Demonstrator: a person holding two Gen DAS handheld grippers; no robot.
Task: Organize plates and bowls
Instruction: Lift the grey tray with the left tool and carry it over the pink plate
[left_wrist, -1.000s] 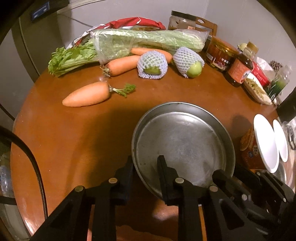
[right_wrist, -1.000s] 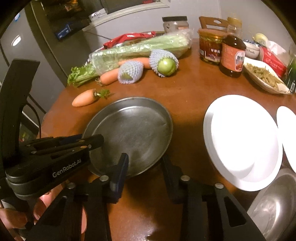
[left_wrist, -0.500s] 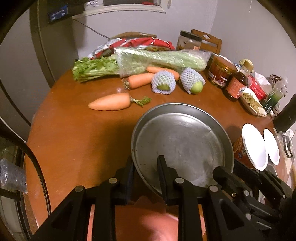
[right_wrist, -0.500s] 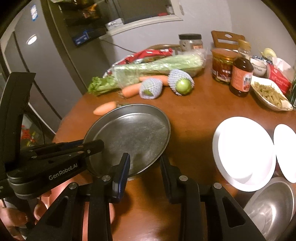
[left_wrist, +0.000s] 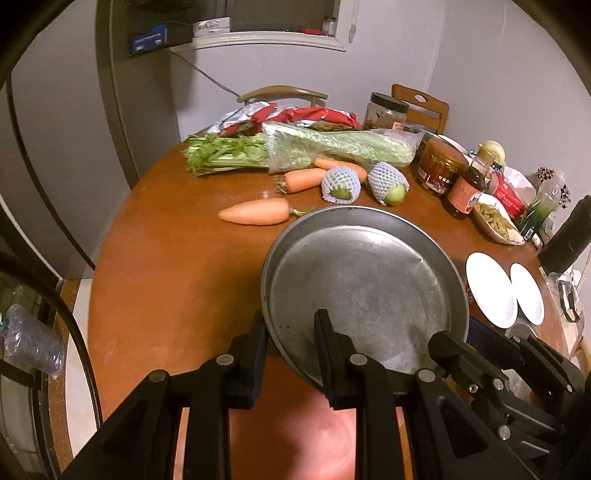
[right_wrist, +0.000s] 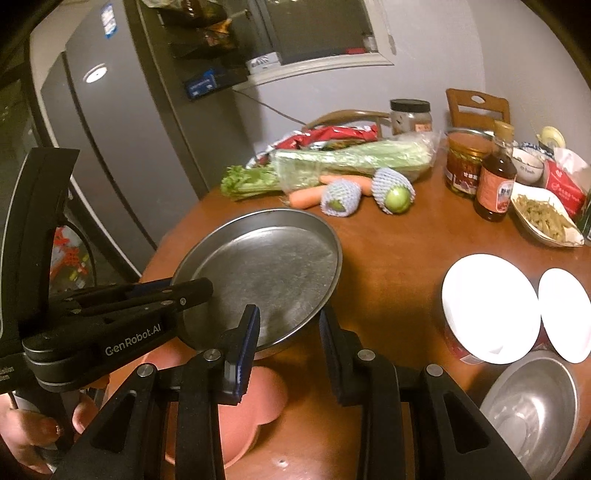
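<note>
A round metal pan (left_wrist: 362, 280) hangs tilted a little above the brown table, held by both grippers. My left gripper (left_wrist: 290, 325) is shut on the pan's near rim, one finger inside and one outside. My right gripper (right_wrist: 290, 321) clamps the rim of the pan (right_wrist: 266, 258) further round, and the left gripper's fingertips (right_wrist: 199, 288) bite the rim beside it. A pink plate (right_wrist: 251, 406) lies on the table under the pan's near edge. To the right are two white plates (right_wrist: 487, 306) (right_wrist: 565, 314) and a steel bowl (right_wrist: 532, 406).
Celery (left_wrist: 332, 147), carrots (left_wrist: 255, 212) and two netted green fruits (left_wrist: 340, 184) lie at the back of the table (left_wrist: 166, 277). Jars, a sauce bottle (right_wrist: 495, 184) and a dish of beans (right_wrist: 543, 218) crowd the right side. The larger white plate rests on a red cup (right_wrist: 458, 347). A fridge stands left.
Both grippers have risen with the pan, which has come up off the table. The pink plate beneath it has come into view, and the table looks further away.
</note>
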